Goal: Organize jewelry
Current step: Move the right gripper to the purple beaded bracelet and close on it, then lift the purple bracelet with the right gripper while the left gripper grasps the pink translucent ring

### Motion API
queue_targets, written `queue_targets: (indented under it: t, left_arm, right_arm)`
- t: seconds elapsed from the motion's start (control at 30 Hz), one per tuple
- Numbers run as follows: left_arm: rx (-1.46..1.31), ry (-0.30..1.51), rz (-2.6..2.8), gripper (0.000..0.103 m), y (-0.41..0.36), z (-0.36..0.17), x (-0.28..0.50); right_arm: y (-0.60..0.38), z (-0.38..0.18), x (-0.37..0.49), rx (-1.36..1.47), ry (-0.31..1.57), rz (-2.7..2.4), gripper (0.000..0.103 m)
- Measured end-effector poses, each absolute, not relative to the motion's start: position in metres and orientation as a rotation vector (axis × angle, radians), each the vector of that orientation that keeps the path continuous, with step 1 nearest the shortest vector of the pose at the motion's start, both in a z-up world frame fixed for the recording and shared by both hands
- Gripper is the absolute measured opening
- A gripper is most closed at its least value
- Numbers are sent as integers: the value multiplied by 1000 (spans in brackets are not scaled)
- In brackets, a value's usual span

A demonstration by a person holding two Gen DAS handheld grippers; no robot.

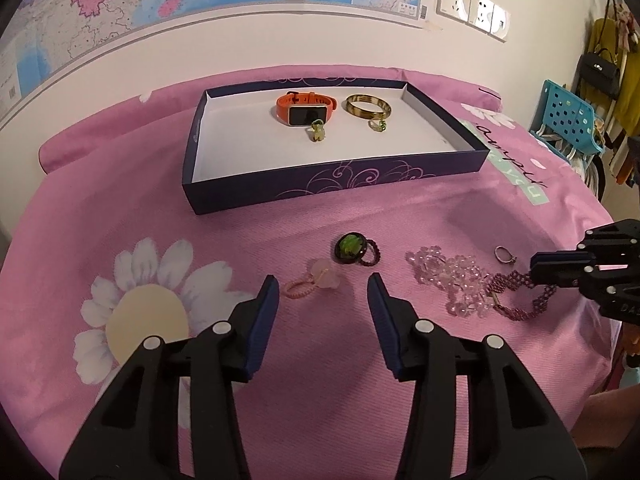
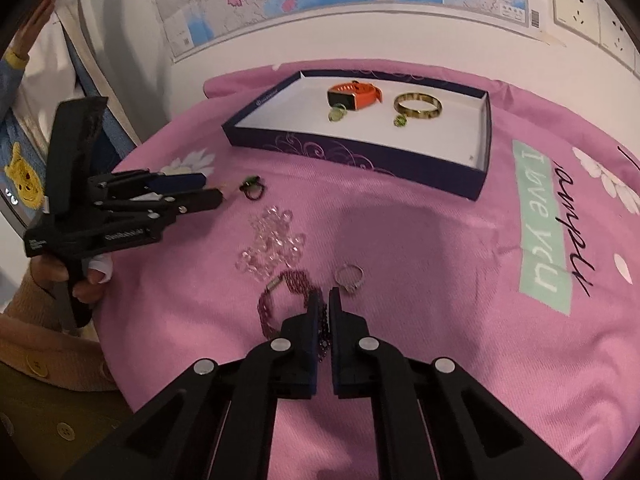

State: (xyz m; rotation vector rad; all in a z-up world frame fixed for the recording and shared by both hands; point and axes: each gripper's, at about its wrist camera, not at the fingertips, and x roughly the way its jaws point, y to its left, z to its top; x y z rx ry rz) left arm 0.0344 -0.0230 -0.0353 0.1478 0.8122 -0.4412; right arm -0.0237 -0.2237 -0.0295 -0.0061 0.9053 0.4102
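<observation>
Pink woven bedsheet (image 1: 340, 360) with printed daisies covers the surface, fine ribbed texture. On it sits a shallow rectangular cardboard tray (image 1: 336, 184), dark purple walls with swirl print, white matte floor. Inside the tray: orange rubber-strap smartwatch (image 1: 306, 110) with glossy rectangular screen, and a smooth gold-and-brown bangle (image 1: 368, 108) beside it, a small green-stone ring in front of each. Loose on the sheet, nearer the grippers: clear pink crystal-bead bracelet (image 2: 272, 240), lumpy and faceted; dark purple beaded mesh bracelet (image 2: 280, 300), flat woven band with a metal clasp; round black pendant ring with green glossy centre (image 1: 352, 248); pale pink cord ring with a frosted flower (image 1: 316, 280); thin silver ring (image 2: 350, 276). Left gripper (image 1: 324, 288) hangs over the pink cord ring, blue ribbed pads partly apart, nothing between them. Right gripper (image 2: 325, 300) is clamped on the purple mesh bracelet, the band pinched between the pads, rest of it lying on the sheet.
</observation>
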Motion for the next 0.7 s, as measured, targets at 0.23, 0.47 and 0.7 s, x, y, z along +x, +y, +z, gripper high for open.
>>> queue_targets:
  t: [0.23,0.47,0.7]
  left_arm:
    - [151,837,-451,42,-23,-38,44]
    - [178,868,-450,41,-27,-43,51]
    - [200,866,-456,29,-30,-43,48]
  right_arm:
    - [-223,-34,-20,-2,923,411,3]
    - [-228,-37,-23,-8,943,399,15]
    - [-215,-41,-26,-93,937,387,19]
